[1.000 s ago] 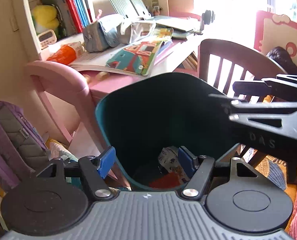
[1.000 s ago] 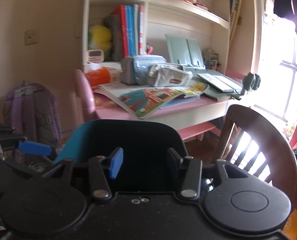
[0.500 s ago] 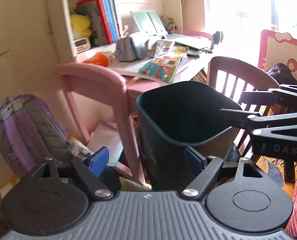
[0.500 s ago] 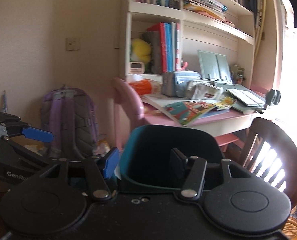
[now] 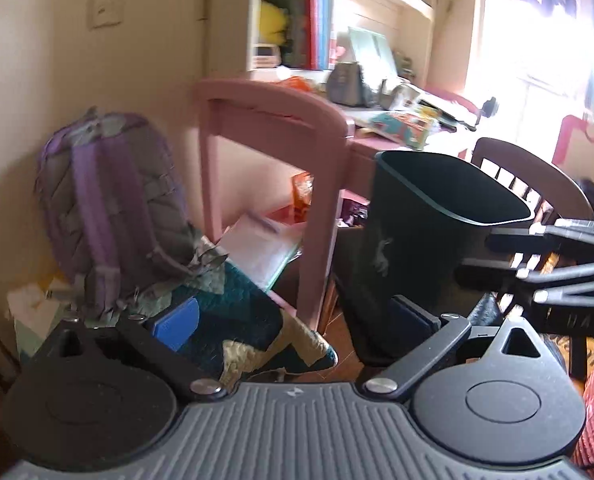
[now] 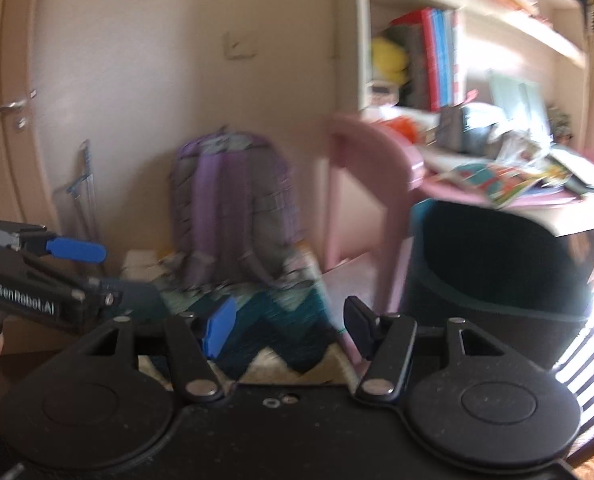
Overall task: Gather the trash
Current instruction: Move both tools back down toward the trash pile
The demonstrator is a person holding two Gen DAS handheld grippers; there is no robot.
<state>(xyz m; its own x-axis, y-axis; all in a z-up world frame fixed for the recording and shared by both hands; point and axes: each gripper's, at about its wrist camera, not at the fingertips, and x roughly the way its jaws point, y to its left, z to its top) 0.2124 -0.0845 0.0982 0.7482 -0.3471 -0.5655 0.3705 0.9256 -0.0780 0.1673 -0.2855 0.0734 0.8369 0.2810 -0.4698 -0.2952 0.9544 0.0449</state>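
Ahead low: patterned cushion (image 5: pixel 249 332) fills the way, purple backpack (image 5: pixel 109 216) just behind it against the wall.
Right: dark bin (image 5: pixel 425 240) stands upright, mouth open.
Between: pink bench leg (image 5: pixel 321 216) blocks; narrow gap beside the bin.
Far right: wooden chair (image 5: pixel 537 176) close behind the bin.

Cream walls (image 6: pixel 137 80) back a pink desk (image 5: pixel 273 120) and white shelves (image 6: pixel 477 0). Bright window light (image 5: pixel 537 40) floods the right, behind a dark wooden chair (image 5: pixel 537 164)
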